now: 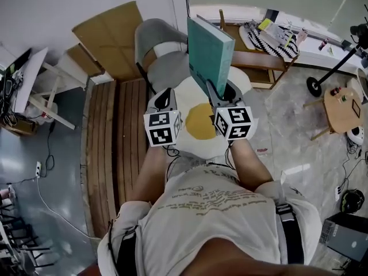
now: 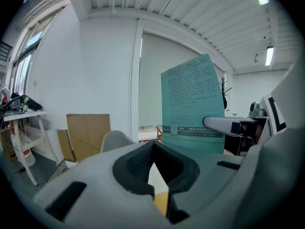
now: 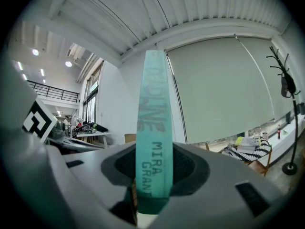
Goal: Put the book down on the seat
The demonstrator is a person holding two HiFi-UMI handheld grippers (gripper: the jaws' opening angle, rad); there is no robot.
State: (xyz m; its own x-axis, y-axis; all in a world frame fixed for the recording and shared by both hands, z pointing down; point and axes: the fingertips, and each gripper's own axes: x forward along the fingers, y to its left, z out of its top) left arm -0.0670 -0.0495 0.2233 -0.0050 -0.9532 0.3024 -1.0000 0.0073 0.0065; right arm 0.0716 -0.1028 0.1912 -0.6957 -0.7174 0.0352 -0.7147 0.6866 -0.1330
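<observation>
A teal book stands upright on its lower edge, and my right gripper is shut on that bottom end. In the right gripper view the book's spine rises between the pads of the right gripper. The seat is a grey-backed chair with a white egg-shaped cushion and a yellow centre. The book hangs over the cushion's far right part. My left gripper is beside it over the cushion, shut and empty. The left gripper view shows its jaws meeting at the tips, with the book to the right.
A slatted wooden platform lies left of the chair, with cardboard sheets behind it. A wooden rack with a striped cloth stands to the right. A round stool and a stand's base are farther right.
</observation>
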